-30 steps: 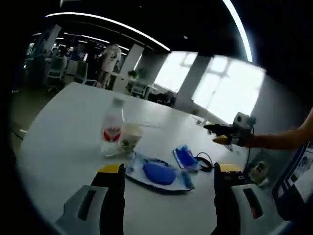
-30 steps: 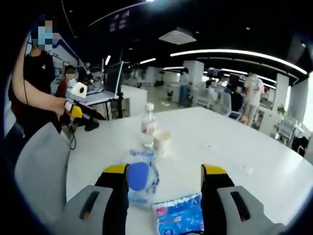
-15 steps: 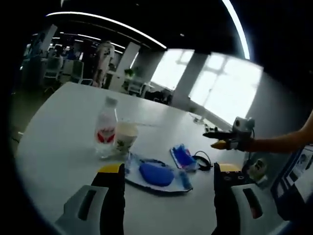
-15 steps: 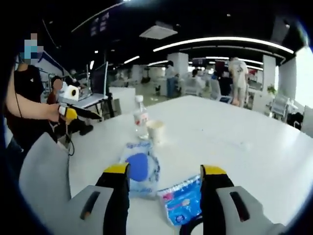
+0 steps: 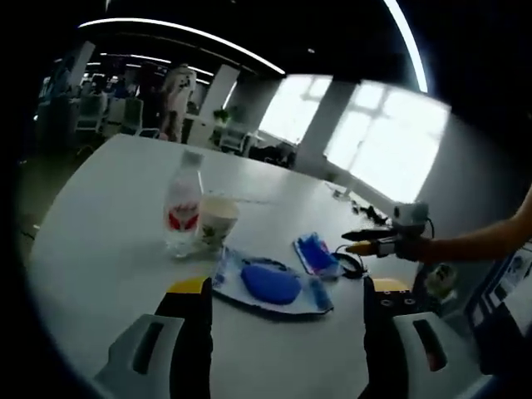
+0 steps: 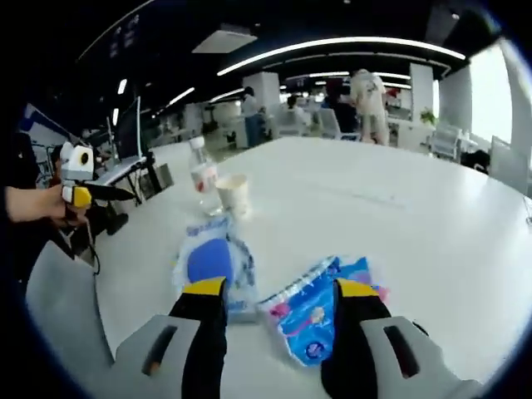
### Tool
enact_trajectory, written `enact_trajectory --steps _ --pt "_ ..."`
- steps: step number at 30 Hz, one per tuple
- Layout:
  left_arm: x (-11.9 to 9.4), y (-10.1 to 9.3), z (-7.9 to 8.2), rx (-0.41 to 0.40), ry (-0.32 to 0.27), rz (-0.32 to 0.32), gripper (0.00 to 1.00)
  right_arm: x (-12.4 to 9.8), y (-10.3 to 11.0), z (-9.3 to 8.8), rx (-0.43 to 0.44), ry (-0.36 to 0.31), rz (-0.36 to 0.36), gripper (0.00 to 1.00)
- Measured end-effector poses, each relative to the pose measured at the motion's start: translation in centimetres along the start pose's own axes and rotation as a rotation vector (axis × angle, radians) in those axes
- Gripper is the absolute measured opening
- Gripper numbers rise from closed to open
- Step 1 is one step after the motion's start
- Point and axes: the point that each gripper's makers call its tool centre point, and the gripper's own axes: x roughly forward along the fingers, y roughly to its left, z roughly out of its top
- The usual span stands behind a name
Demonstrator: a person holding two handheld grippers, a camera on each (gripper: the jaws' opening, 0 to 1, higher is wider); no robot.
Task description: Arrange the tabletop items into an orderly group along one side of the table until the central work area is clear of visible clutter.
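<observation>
Right gripper view — right tongs (image 6: 278, 293) parted above blue packet (image 6: 314, 309).

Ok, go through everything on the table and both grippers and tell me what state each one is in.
Water bottle: upright, capped.
Paper cup: upright beside the bottle, open top.
Blue sponge pack: lying flat, still in its wrapper.
Blue wipes packet: lying flat between the right gripper's jaws.
Black cable: loose coil next to the packet.
Left gripper: open, holding nothing.
Right gripper: open, holding nothing.

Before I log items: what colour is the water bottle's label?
Red, on the water bottle; clearest in the left gripper view.
</observation>
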Motion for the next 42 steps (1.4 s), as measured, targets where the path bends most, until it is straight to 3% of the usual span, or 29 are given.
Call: enact_trajectory --steps 5,9,13,16,17,20,24,27,29,32,35,39,42 --pt "0.5 -0.1 0.0 -0.006 -0.006 0.003 0.74 0.8 -1.5 -1.2 0.129 0.018 -0.092 0.43" --pt "1.3 -1.0 0.2 0.007 -0.007 -0.027 0.74 0.3 -1.9 -1.7 0.244 -0.013 -0.179 0.43" --pt "2.5 -1.5 0.8 0.033 0.005 -0.06 0.74 -0.3 -1.9 -2.8 0.412 -0.042 -0.237 0.39" --pt "3.7 -2.2 1.5 0.062 0.013 -0.091 0.73 -1.5 -2.7 -3.2 0.539 -0.11 -0.361 0.36" --pt "4.3 -2.6 1.7 0.075 0.021 -0.106 0.73 -1.6 -2.5 -3.5 0.608 -0.13 -0.378 0.36" --pt "5.7 -3.4 2.1 0.105 0.031 -0.139 0.73 -1.6 -1.5 -4.4 0.687 -0.128 -0.411 0.37" --pt "8.4 -4.5 2.4 0.163 0.058 -0.198 0.71 -1.6 -0.5 -4.7 0.814 -0.173 -0.443 0.38" --pt "11.9 -6.5 2.7 0.211 0.089 -0.29 0.62 -1.5 0.5 -4.2 0.8 -0.19 -0.412 0.39" --pt "13.9 -7.5 3.3 0.212 0.078 -0.323 0.63 -1.5 0.8 -4.1 0.747 -0.172 -0.409 0.39" --pt "17.0 -9.1 3.5 0.269 0.106 -0.373 0.64 -1.9 0.5 -4.6 0.795 -0.178 -0.449 0.39" --pt "19.7 -9.6 3.4 0.362 0.138 -0.391 0.64 -1.9 0.6 -4.9 0.814 -0.183 -0.459 0.37" --pt "23.0 -9.3 3.9 0.321 0.129 -0.387 0.64 -1.4 1.0 -5.4 0.847 -0.184 -0.482 0.36" --pt "25.1 -8.5 3.9 0.35 0.131 -0.36 0.63 -0.7 1.3 -5.4 0.875 -0.186 -0.49 0.37"
